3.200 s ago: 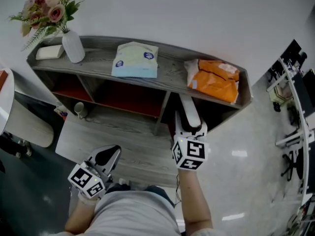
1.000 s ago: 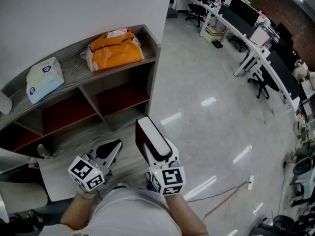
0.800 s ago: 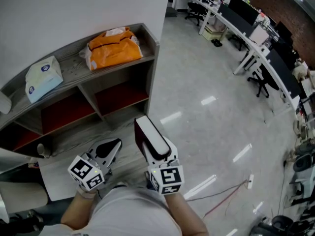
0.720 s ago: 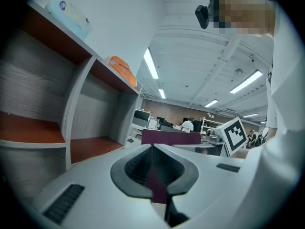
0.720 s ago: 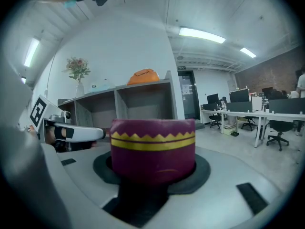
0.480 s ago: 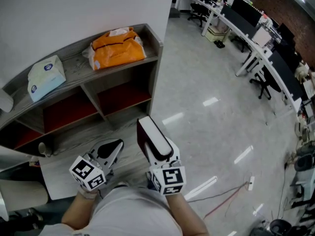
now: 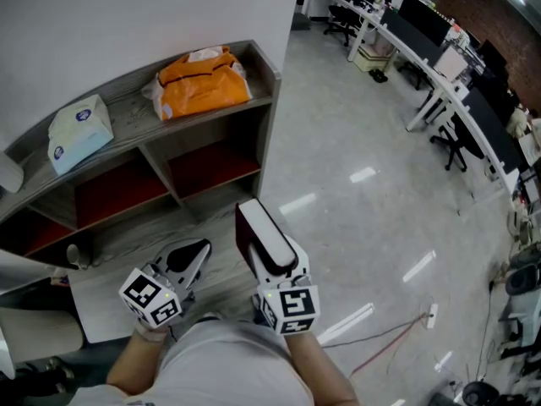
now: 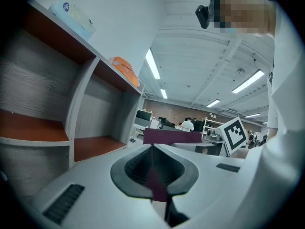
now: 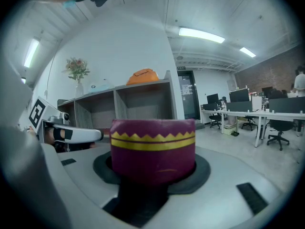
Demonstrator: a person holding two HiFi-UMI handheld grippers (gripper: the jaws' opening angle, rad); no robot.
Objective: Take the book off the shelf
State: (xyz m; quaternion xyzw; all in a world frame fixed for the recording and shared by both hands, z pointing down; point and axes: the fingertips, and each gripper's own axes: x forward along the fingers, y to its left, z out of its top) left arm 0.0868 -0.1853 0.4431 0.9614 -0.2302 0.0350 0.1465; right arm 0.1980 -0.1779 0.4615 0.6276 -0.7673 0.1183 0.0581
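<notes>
Book is out. Right gripper (image 7: 270, 260) is clamping the maroon book (image 7: 256, 227) between its jaws, spine end with the yellow zigzag band facing the gripper camera, white page edge showing from above. It's hanging in the air in front of the person, well apart from the shelf (image 7: 127, 110) and over the floor (image 7: 363, 142).

Versus about three seconds back: the right gripper was then reaching into the lower right compartment with the book at the opening, and the person was squared up to the shelf. Now the body is turning right, so the shelf is sitting upper left and the office desks (image 7: 439, 83) are filling the right side. That compartment is looking empty from here.

Over the last second almost nothing is moving: same grip, same pose, only a slight drift of the camera.

Left gripper (image 7: 194, 254) is idling low beside the right one, jaws pressed together on nothing.

Orange bag (image 7: 203, 87) and tissue pack (image 7: 79, 131) are sitting on the top board, same spots as before.

My read: the removal itself is done, and only carrying or setting down is left, if wanted.
</notes>
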